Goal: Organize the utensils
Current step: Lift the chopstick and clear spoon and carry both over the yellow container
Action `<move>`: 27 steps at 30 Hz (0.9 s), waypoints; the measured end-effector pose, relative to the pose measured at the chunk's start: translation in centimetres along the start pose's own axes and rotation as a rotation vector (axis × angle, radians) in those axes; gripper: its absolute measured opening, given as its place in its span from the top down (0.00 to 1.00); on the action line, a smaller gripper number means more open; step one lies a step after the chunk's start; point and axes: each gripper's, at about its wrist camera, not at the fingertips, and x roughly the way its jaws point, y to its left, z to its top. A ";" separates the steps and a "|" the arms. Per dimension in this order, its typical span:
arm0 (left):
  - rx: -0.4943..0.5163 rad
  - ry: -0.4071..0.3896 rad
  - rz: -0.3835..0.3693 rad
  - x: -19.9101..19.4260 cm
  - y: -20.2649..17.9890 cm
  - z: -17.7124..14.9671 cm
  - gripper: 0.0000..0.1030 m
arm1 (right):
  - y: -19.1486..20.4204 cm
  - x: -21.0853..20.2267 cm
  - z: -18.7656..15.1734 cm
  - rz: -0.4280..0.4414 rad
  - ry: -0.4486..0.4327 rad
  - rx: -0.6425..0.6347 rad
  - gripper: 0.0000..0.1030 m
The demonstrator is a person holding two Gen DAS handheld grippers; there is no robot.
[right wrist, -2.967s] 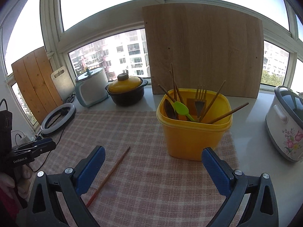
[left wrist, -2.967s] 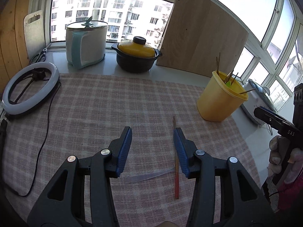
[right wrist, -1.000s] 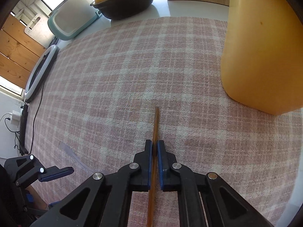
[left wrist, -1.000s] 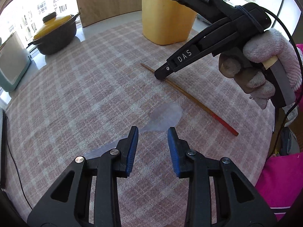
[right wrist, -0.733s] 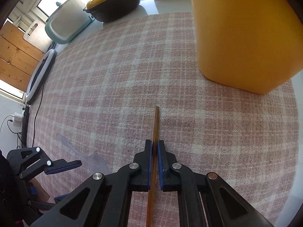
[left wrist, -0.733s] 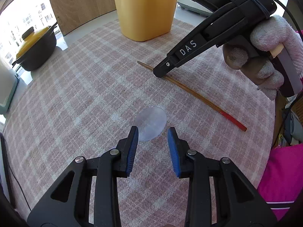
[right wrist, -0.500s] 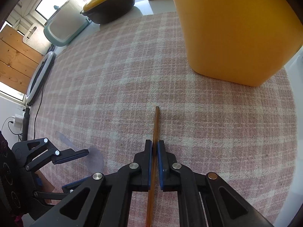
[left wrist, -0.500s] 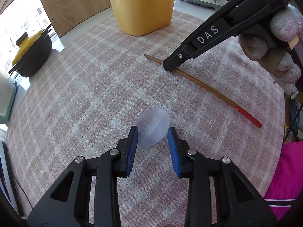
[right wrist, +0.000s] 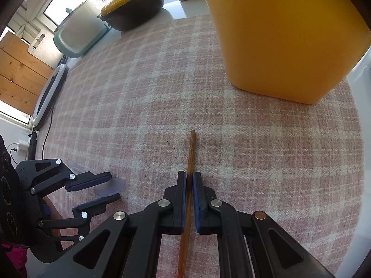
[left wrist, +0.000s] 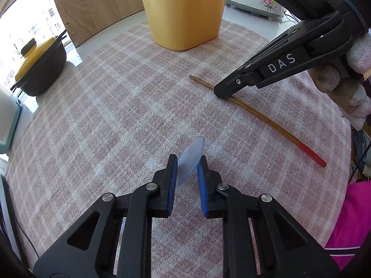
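Two grippers work low over a pink checked cloth (left wrist: pixel 104 125). The left gripper (left wrist: pixel 187 162) has its blue-padded fingers drawn close on either side of a clear plastic spoon (left wrist: pixel 191 157), whose bowl stands tilted on edge between the pads; the pads appear to be pinching the bowl's edges, and the bowl's tip pokes out ahead of the pads toward 12 o'clock. In the right wrist view that same gripper (right wrist: pixel 106 187) sits at about 8 o'clock, one finger above the other with the spoon (right wrist: pixel 110 186) between them.

The right gripper (right wrist: pixel 189 178) has its fingers pressed together on a wooden chopstick (right wrist: pixel 191 153), which runs straight out between the pads toward 12 o'clock and lies along the cloth (right wrist: pixel 143 97). From the left wrist view, the right gripper (left wrist: pixel 223 92) comes in from 2 o'clock, gripping the chopstick (left wrist: pixel 266 120) near its thin end, while the red-tipped end trails toward 4 o'clock.

A yellow tub (left wrist: pixel 183 11) stands on the cloth at 12 o'clock, well apart from both utensils; in the right wrist view it (right wrist: pixel 278 34) fills the 1 o'clock area. A black pot with a yellow lid (right wrist: pixel 132 7) sits on the counter beyond the cloth, beside a pale cooker (right wrist: pixel 78 32).
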 end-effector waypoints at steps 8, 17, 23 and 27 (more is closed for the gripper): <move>-0.147 -0.066 -0.002 -1.8 3.0 0.7 0.98 | 0.5 -0.2 0.2 0.021 -0.021 0.010 0.97; -0.262 -0.196 -0.038 -5.9 4.5 1.4 0.98 | 2.2 -4.3 -0.8 0.036 -0.155 -0.049 0.97; -0.316 -0.300 -0.079 -8.7 4.9 2.6 0.98 | 2.2 -7.5 -1.9 0.054 -0.255 -0.042 0.97; -0.333 -0.355 -0.103 -10.2 4.9 3.5 0.98 | 2.3 -9.6 -2.4 0.044 -0.327 -0.049 0.97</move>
